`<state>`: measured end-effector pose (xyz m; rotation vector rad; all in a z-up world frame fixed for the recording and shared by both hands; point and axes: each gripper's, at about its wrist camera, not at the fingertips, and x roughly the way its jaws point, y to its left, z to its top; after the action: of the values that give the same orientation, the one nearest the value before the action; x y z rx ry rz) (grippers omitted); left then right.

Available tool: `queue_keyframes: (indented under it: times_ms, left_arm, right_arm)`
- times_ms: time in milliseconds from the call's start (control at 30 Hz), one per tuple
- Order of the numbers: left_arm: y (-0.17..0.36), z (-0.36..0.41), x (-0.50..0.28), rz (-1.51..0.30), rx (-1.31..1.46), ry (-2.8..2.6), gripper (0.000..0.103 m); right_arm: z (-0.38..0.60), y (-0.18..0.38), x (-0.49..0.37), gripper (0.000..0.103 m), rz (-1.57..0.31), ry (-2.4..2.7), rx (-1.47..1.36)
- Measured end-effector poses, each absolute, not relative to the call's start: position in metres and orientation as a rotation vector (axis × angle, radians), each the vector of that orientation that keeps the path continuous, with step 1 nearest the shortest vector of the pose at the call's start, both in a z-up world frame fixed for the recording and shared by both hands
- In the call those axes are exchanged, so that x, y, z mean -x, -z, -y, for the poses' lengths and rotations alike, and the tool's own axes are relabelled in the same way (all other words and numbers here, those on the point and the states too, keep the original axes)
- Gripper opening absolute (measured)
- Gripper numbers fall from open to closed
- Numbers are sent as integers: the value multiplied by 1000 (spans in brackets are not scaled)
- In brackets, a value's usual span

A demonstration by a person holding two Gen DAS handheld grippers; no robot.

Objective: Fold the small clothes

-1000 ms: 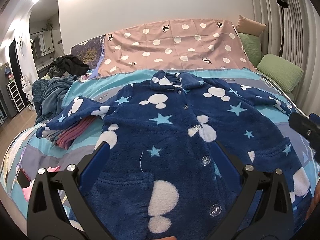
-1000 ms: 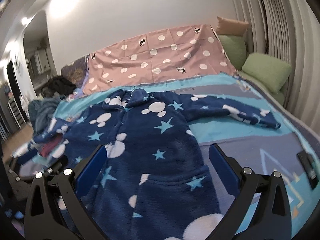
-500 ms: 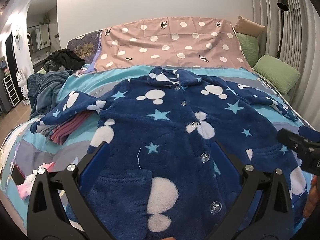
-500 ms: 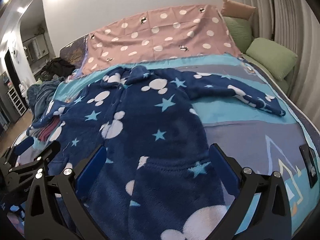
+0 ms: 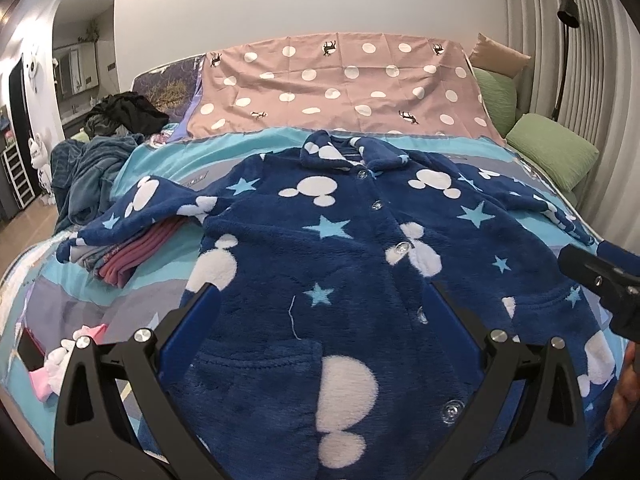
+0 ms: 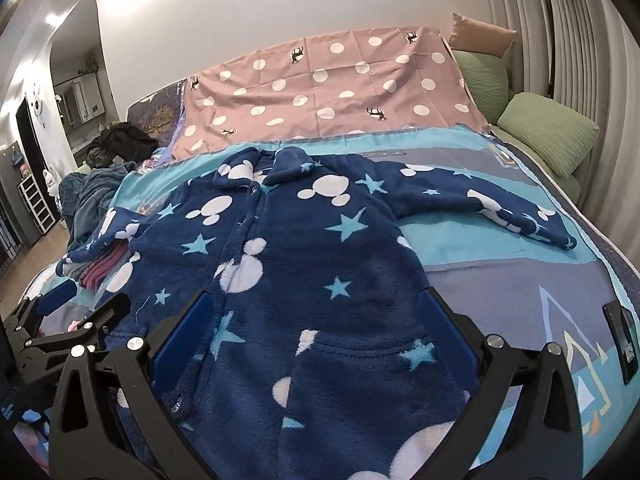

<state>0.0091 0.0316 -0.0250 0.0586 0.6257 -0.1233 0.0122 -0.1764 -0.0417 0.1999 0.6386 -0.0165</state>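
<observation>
A dark blue fleece jacket [image 5: 344, 248] with white mouse heads and light blue stars lies buttoned, face up on the bed, sleeves spread; it also shows in the right wrist view [image 6: 304, 248]. Its left sleeve [image 5: 136, 216] drapes over a small stack of folded clothes [image 5: 124, 260]. Its right sleeve [image 6: 492, 204] lies flat. My left gripper [image 5: 326, 316] is open and empty above the jacket's lower left front. My right gripper [image 6: 312, 328] is open and empty above the lower right front. The left gripper shows at the left in the right wrist view [image 6: 64, 336].
A pink dotted sheet [image 5: 340, 84] covers the head of the bed. Green pillows [image 5: 556, 152] lie at the right. Dark clothes [image 5: 92, 160] are heaped at the left edge. A pink-white small item [image 5: 60, 364] lies at the near left. A dark phone-like object [image 6: 622, 342] lies at the right.
Both grippers have moved a little over the jacket's lower part and tilted slightly; the view has shifted. Both stay open and empty. The jacket has not moved.
</observation>
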Motion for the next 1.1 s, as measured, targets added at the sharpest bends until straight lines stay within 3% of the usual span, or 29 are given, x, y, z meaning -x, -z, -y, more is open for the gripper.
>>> queue_keyframes:
  times_ms: [367,600,800,1033,1067,1100]
  left_arm:
    - [12,-104,-22,-535,61,44,101]
    - [41,-265,-68,-675,490,-125,101]
    - [72,-404,-95,-634,847,-271,99]
    - [113,-482,-143,-645,1161,-307,99]
    - [119,-489,-153,-663,1173,-318,95]
    - [124,-492,-159,-678,1182,-332,82]
  right_arm:
    - [162,48,-32,102,-678,10,-191]
    - [162,54,-44,102,-705,41,-178]
    - [163,58,-55,102,-721,59,-193]
    - [154,65,-68,102,-750,60,-178]
    - [154,66,-69,102,-753,59,-180]
    - [154,67,-70,102,-756,57,-183]
